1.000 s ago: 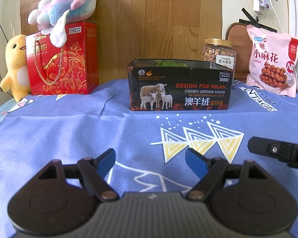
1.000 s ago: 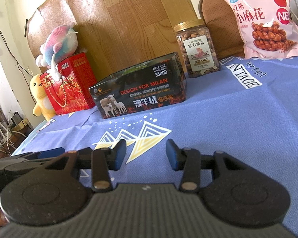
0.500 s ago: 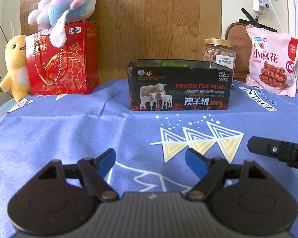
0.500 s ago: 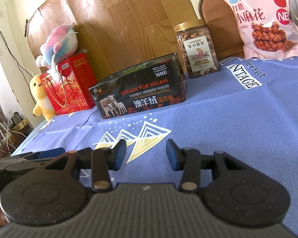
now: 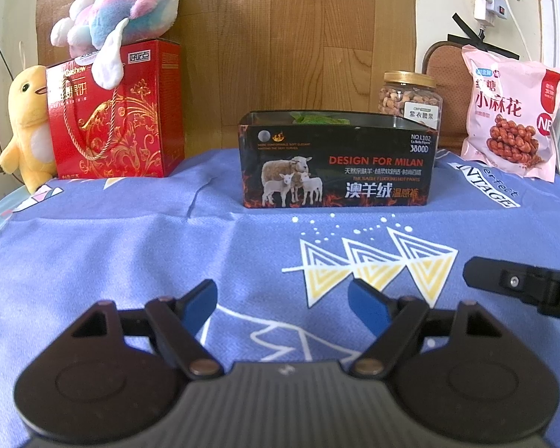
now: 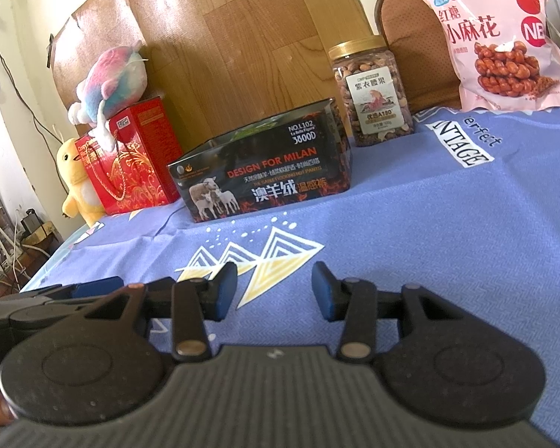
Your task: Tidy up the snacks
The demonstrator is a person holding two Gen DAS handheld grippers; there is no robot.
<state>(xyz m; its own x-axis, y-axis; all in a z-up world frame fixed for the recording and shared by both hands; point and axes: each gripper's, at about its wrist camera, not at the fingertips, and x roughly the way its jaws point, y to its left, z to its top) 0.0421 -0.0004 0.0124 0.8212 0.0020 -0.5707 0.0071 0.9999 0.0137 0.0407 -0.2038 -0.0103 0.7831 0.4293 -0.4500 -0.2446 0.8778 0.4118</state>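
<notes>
Black box (image 5: 336, 164) holds something green, maybe a snack; left gripper (image 5: 282, 304) wide, right gripper (image 6: 275, 291) narrower, both empty.

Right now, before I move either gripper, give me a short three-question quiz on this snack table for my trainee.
1. True or false: the left gripper holds a snack.
2. Which item stands directly behind the open black sheep-printed box?
A. the clear gold-lidded nut jar
B. the pink twisted-snack bag
C. the red gift box with gold rope handle
3. Fill in: the pastel pink-and-blue plush toy lies on top of the ____.

Key: 1 false, both it and the right gripper are open and hold nothing; 2 A; 3 red gift box.
</notes>
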